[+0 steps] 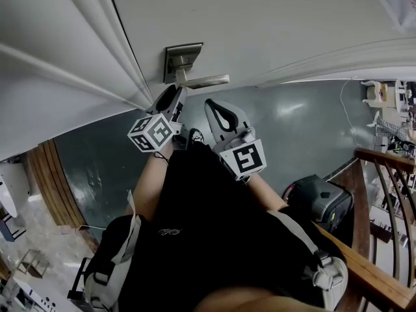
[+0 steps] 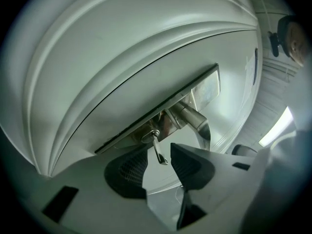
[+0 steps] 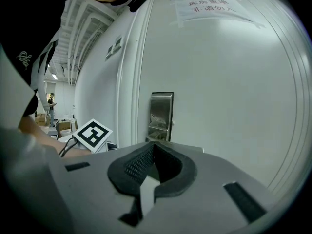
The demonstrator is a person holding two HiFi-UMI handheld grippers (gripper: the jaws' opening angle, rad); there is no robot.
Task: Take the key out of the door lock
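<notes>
Between the parted jaws of the left gripper (image 2: 159, 153) hangs the key (image 2: 156, 144), seated in the lock (image 2: 149, 136) beside the lever handle (image 2: 194, 121); neither pad presses it. Only the key's end lies between the pads, so a close here may pinch just the tip and slip off on the pull, and a skewed pull could bind it. The right gripper (image 3: 154, 150) sits short of the door (image 3: 219, 82), jaws together and empty
</notes>
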